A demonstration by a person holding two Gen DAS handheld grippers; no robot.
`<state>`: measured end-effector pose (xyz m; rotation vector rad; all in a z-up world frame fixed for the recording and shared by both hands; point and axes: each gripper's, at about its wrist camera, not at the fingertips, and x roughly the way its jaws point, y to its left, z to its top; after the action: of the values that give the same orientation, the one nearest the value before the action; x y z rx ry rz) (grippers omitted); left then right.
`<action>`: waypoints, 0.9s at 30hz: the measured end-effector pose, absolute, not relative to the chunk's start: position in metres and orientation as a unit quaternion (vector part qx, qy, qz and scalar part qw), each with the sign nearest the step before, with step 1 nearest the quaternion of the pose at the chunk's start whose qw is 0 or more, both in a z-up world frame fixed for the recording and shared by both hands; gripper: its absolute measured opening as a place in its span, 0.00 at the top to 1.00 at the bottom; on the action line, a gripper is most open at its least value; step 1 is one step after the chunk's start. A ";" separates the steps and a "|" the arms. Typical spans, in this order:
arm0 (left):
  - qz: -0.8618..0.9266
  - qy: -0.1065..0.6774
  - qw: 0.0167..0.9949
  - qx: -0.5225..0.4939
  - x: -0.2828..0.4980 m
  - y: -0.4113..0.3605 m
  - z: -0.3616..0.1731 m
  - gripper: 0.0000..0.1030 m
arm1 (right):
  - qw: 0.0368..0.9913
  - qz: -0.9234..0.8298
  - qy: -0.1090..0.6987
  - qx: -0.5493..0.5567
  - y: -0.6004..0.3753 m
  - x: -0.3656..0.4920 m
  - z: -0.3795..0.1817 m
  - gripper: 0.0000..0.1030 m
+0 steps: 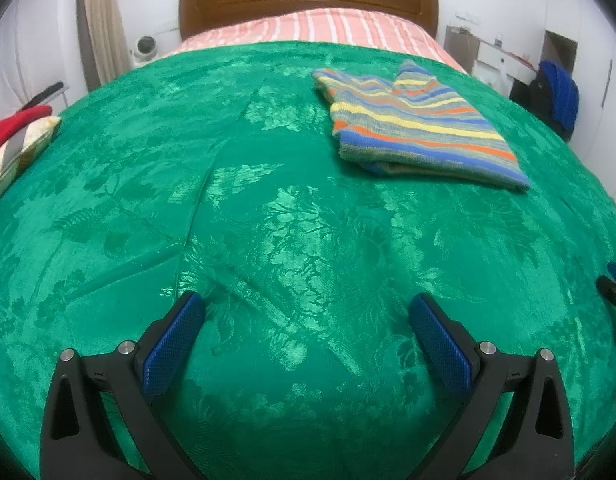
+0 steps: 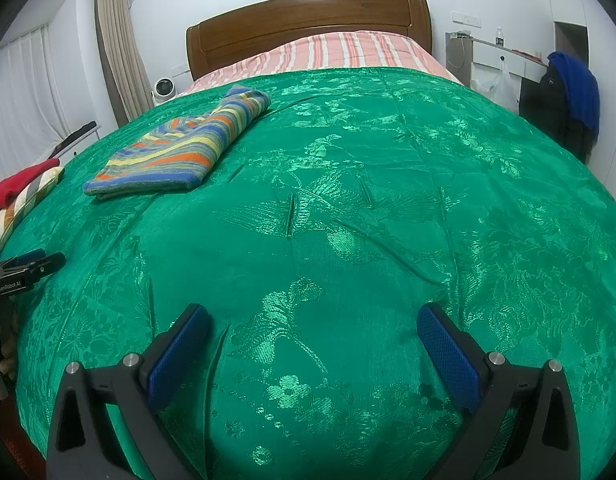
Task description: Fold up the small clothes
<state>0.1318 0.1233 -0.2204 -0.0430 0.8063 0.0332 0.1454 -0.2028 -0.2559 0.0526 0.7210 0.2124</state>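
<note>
Hovering wide-jawed over green bedspread [image 1: 268,240]: left gripper [image 1: 307,312], right gripper [image 2: 313,320]

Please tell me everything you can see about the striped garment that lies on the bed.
The striped garment looks knitted, with stripes of blue, orange, yellow and grey-green. It is folded into a flat, roughly rectangular bundle of several layers, and one narrower part points toward the headboard. It lies on the green bedspread, far ahead of both grippers. Only the bedspread touches it; neither gripper holds it.
</note>
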 end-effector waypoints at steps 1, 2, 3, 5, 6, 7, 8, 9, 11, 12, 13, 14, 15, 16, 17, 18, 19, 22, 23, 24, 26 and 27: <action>0.009 0.396 0.918 -0.028 0.132 0.127 -0.215 0.01 | 0.929 0.104 0.356 0.025 -0.203 0.146 -0.255 0.00; 0.003 0.395 0.918 -0.036 0.132 0.131 -0.210 0.02 | 0.926 0.103 0.362 0.022 -0.203 0.147 -0.254 0.00; -0.003 0.387 0.921 -0.050 0.132 0.137 -0.201 0.02 | 0.922 0.103 0.373 0.018 -0.202 0.149 -0.251 0.00; -0.026 0.359 0.929 -0.084 0.136 0.151 -0.179 0.01 | 0.911 0.103 0.399 0.011 -0.201 0.153 -0.243 0.00; -0.040 0.349 0.931 -0.101 0.142 0.158 -0.168 0.01 | 0.908 0.105 0.406 0.022 -0.203 0.154 -0.237 0.01; -0.052 0.345 0.930 -0.116 0.152 0.163 -0.159 0.01 | 0.908 0.111 0.403 0.037 -0.204 0.155 -0.230 0.01; -0.066 0.347 0.927 -0.129 0.167 0.166 -0.151 0.01 | 0.910 0.125 0.391 0.061 -0.206 0.158 -0.221 0.01; -0.080 0.359 0.920 -0.137 0.186 0.167 -0.147 0.01 | 0.910 0.140 0.380 0.084 -0.206 0.166 -0.210 0.00; -0.113 0.395 0.900 -0.143 0.233 0.163 -0.147 0.01 | 0.902 0.175 0.376 0.117 -0.198 0.198 -0.193 0.00; -0.115 0.412 0.893 -0.138 0.255 0.160 -0.151 0.01 | 0.897 0.192 0.376 0.131 -0.192 0.215 -0.188 0.00; -0.106 0.428 0.888 -0.130 0.275 0.157 -0.157 0.01 | 0.891 0.209 0.375 0.146 -0.186 0.234 -0.184 0.01; -0.095 0.448 0.880 -0.123 0.297 0.156 -0.166 0.02 | 0.880 0.236 0.377 0.169 -0.177 0.264 -0.181 0.01; -0.089 0.471 0.869 -0.121 0.317 0.154 -0.175 0.02 | 0.872 0.249 0.380 0.182 -0.171 0.284 -0.181 0.02; -0.084 0.488 0.860 -0.120 0.333 0.153 -0.183 0.02 | 0.864 0.257 0.388 0.190 -0.162 0.308 -0.183 0.05; -0.084 0.495 0.856 -0.123 0.343 0.153 -0.187 0.02 | 0.855 0.263 0.402 0.195 -0.151 0.333 -0.189 0.09; -0.087 0.500 0.852 -0.129 0.352 0.152 -0.190 0.02 | 0.846 0.268 0.415 0.200 -0.144 0.352 -0.194 0.12; -0.092 0.503 0.848 -0.140 0.360 0.151 -0.192 0.02 | 0.835 0.274 0.430 0.206 -0.135 0.369 -0.201 0.20; -0.090 0.513 0.840 -0.153 0.374 0.145 -0.201 0.10 | 0.795 0.281 0.472 0.258 -0.115 0.416 -0.231 0.35; -0.080 0.513 0.844 -0.137 0.375 0.140 -0.203 0.45 | 0.792 0.274 0.470 0.278 -0.109 0.425 -0.239 0.61; -0.084 0.513 0.845 -0.123 0.376 0.133 -0.204 0.80 | 0.798 0.263 0.471 0.270 -0.103 0.427 -0.241 0.74; -0.085 0.508 0.849 -0.118 0.372 0.123 -0.203 0.84 | 0.832 0.233 0.472 0.178 -0.077 0.425 -0.232 0.77; -0.075 0.499 0.857 -0.104 0.369 0.119 -0.198 0.86 | 0.853 0.219 0.460 0.117 -0.062 0.417 -0.224 0.77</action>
<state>0.3685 0.1185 -0.1983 -0.2187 1.0493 -0.1572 0.4174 -0.0624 -0.2237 0.2471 0.9678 0.4611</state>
